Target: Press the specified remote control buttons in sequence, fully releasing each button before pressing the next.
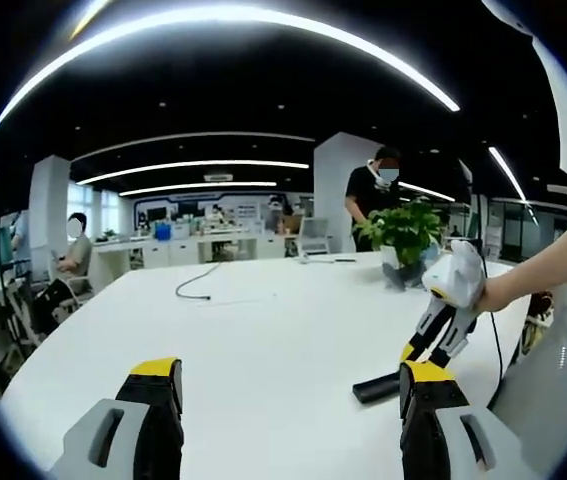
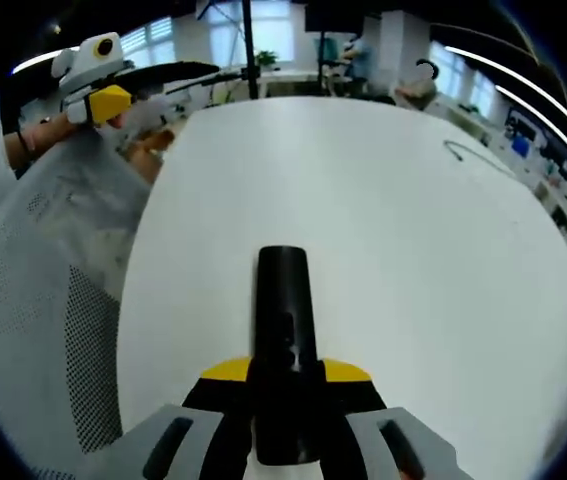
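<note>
Left gripper view: left gripper (image 1: 281, 400) is hovering over the white table (image 1: 253, 330), jaws spread wide apart, nothing between them. Off to the right, the right gripper (image 1: 415, 352) is coming in, held by a hand (image 1: 493, 292), angling down at the black remote control (image 1: 375, 386). Remote is lying flat on the table near its right edge; the right gripper's yellow tips are sitting right at its far end. A potted plant (image 1: 408, 232) is standing on the table behind, and a dark cable (image 1: 198, 282) is lying mid-table. A person (image 1: 371, 192) is standing behind the plant; another seated person (image 1: 73, 250) is at far left.

Right gripper view: right gripper (image 2: 285, 385) is looking down on the remote control (image 2: 285, 330), which is lying lengthwise on the table (image 2: 413, 250). Jaws are sitting close on either side of the remote's near end; cannot tell if they are actually clamping it or just flanking it. Left gripper (image 2: 98, 85) is showing at top left, beside a mesh chair back (image 2: 53, 290).
</note>
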